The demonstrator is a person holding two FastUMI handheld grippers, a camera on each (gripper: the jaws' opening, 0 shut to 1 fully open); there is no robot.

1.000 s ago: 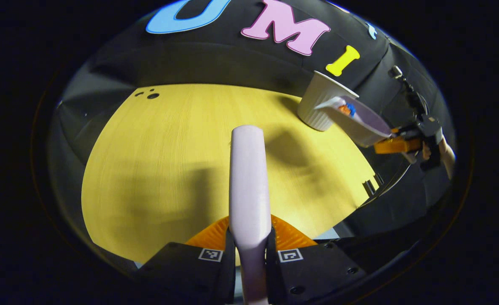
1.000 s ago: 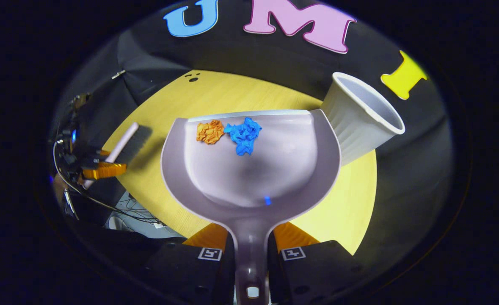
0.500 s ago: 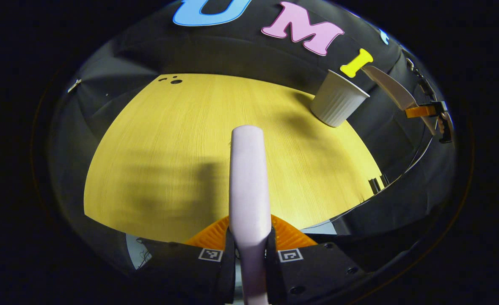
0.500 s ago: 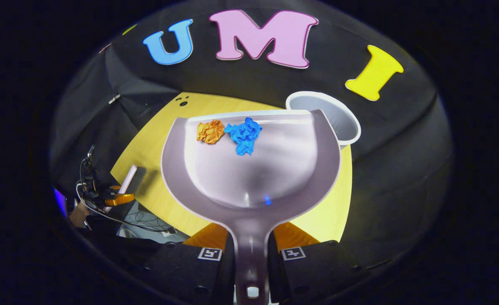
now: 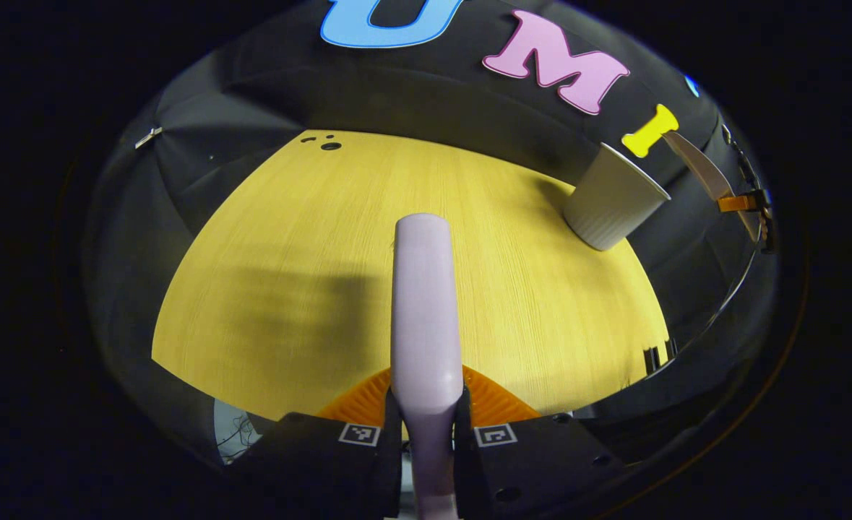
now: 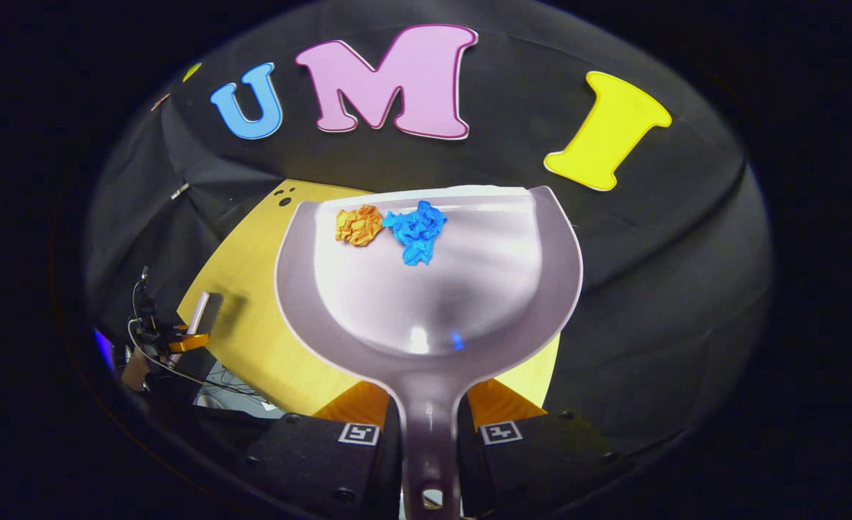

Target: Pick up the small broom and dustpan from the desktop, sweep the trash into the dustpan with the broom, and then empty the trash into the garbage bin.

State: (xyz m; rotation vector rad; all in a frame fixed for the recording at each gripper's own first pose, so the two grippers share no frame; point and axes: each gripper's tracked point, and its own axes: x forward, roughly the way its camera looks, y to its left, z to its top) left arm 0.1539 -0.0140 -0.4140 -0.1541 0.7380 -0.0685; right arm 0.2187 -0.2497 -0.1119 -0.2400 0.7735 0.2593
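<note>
The dustpan (image 6: 429, 289), pinched at its handle by the right gripper (image 6: 429, 440) jaws, holds orange scrap (image 6: 358, 224) and blue scrap (image 6: 416, 231) above the bench (image 5: 310, 274). Left gripper (image 5: 426, 433) jaws pinch the broom (image 5: 423, 303). The bin (image 5: 612, 206) stands far right, probably below the dustpan.

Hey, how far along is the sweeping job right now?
Sweeping looks done: the orange wad and blue wad lie in the dustpan, held by the right claw. The left claw holds the broom. Left: emptying them into the white bin.
</note>
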